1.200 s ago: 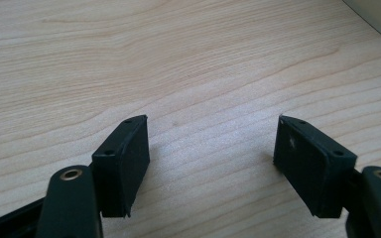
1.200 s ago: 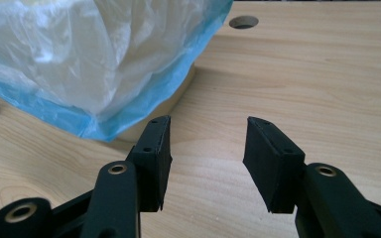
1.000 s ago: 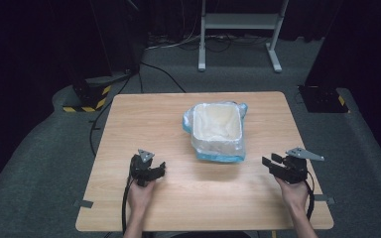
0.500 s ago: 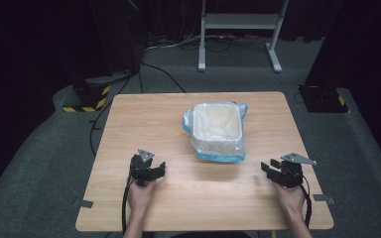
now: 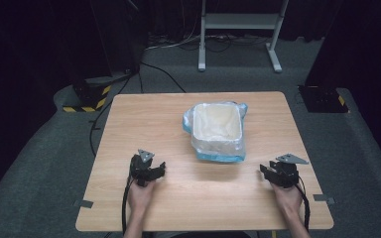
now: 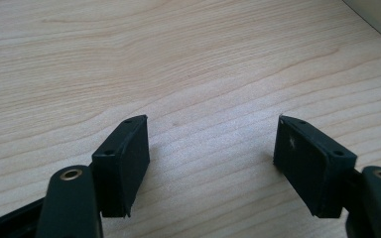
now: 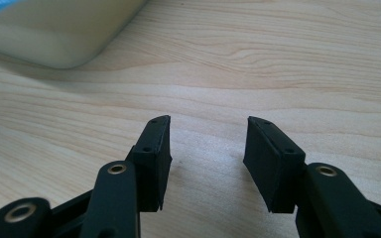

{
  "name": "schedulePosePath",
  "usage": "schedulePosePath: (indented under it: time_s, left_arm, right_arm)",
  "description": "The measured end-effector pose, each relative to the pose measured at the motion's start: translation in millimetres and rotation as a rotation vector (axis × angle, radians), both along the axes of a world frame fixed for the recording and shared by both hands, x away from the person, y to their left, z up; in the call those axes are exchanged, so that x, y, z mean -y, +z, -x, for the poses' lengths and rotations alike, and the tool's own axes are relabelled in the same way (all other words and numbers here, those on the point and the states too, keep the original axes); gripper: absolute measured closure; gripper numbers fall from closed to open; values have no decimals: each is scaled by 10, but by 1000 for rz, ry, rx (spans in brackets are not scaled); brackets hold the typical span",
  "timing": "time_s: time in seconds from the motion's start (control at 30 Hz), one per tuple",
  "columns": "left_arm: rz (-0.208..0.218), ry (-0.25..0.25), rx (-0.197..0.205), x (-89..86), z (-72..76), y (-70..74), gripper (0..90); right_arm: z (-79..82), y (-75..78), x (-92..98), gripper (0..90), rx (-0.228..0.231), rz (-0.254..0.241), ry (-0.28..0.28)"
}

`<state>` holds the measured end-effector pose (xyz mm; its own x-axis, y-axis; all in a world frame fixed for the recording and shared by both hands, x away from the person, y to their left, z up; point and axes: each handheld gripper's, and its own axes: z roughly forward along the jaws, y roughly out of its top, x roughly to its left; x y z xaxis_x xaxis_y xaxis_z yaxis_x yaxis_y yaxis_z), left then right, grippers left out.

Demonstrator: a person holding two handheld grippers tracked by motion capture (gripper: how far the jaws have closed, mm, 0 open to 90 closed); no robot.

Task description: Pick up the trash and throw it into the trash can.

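A cream square bin (image 5: 217,128) lined with a clear and blue plastic bag stands at the middle of the wooden table (image 5: 144,119). My left gripper (image 5: 155,170) rests low at the table's front left, open, with bare wood between its pads (image 6: 124,158). My right gripper (image 5: 268,172) sits at the front right, close above the wood, also open with nothing between its pads (image 7: 155,153). In the right gripper view the bin's (image 7: 59,34) lower corner shows at the upper left, well apart from the jaws. A sliver of the bin (image 6: 377,17) shows at the upper right in the left gripper view.
Dark grey carpet surrounds the table. A white metal stand (image 5: 238,29) is behind it, a black box with yellow-black stripes (image 5: 87,96) at the far left, a black floor plate (image 5: 322,96) at the far right. Cables (image 5: 129,208) trail from both grippers.
My right gripper has sunk toward the table top. The left gripper and the bin have stayed put.
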<state>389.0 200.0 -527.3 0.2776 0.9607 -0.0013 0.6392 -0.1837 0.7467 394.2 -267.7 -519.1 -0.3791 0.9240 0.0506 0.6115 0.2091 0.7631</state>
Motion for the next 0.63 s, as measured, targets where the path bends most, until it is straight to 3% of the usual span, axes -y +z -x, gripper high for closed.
schedulePosePath:
  time_s: [0.2, 0.3, 0.63]
  left_arm:
    - [0, 0, 0, 0, 0, 0, 297]
    - [0, 0, 0, 0, 0, 0, 297]
    - [0, 0, 0, 0, 0, 0, 297]
  right_arm:
    - [-16, -32, -18, 522, 6, 34, 4]
    - [-9, -41, -42, 485, 26, 75, 7]
    - [-30, -46, -22, 355, 8, 67, -39]
